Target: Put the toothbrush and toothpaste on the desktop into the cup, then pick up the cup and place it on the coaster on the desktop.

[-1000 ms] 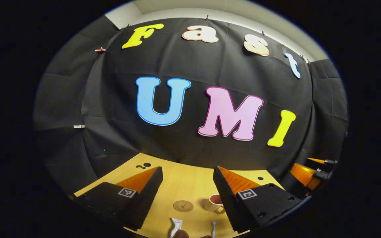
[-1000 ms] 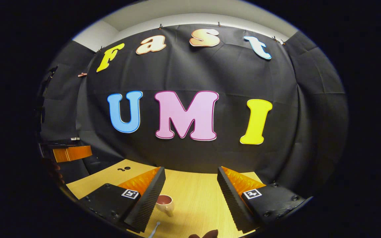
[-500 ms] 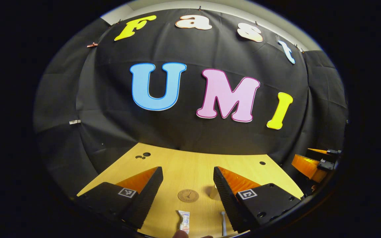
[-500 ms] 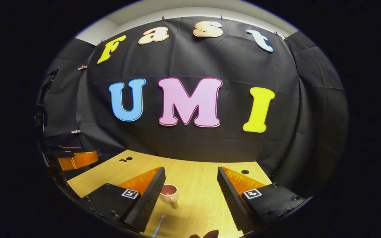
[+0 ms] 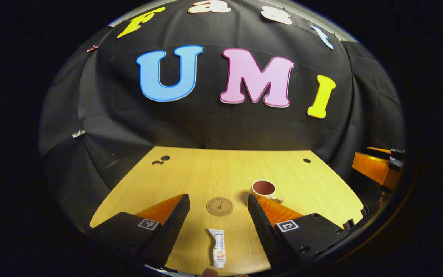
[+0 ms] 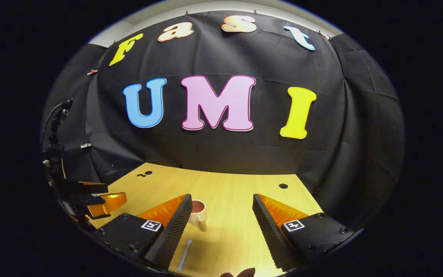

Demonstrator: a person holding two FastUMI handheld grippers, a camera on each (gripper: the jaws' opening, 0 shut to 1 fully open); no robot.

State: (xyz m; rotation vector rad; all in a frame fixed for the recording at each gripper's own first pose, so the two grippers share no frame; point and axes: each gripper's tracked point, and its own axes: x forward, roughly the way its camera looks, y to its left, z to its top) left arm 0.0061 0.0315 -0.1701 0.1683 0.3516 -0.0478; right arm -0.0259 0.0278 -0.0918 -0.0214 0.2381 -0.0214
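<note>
In the left gripper view a white toothpaste tube (image 5: 218,248) lies on the wooden desktop (image 5: 214,173) between the fingers of my open left gripper (image 5: 218,200). Just beyond it sits a round brown coaster (image 5: 220,206), and a cream cup (image 5: 264,189) with a dark red inside stands to its right, above the right finger. In the right gripper view the cup (image 6: 198,212) stands beside the left finger of my open right gripper (image 6: 221,200). A pale toothbrush (image 6: 185,254) lies in front of the cup, near that finger. Both grippers hover above the desktop and hold nothing.
The desktop (image 6: 237,192) has small round holes near its back corners (image 5: 164,158) (image 6: 283,186). The other gripper shows at the right edge of the left gripper view (image 5: 377,167) and at the left edge of the right gripper view (image 6: 94,200). The black cloth wall closes the back.
Both views have tilted downward, showing more of the desktop. The toothpaste, coaster and cup have moved up in the left gripper view; the cup and toothbrush sit higher in the right gripper view.
</note>
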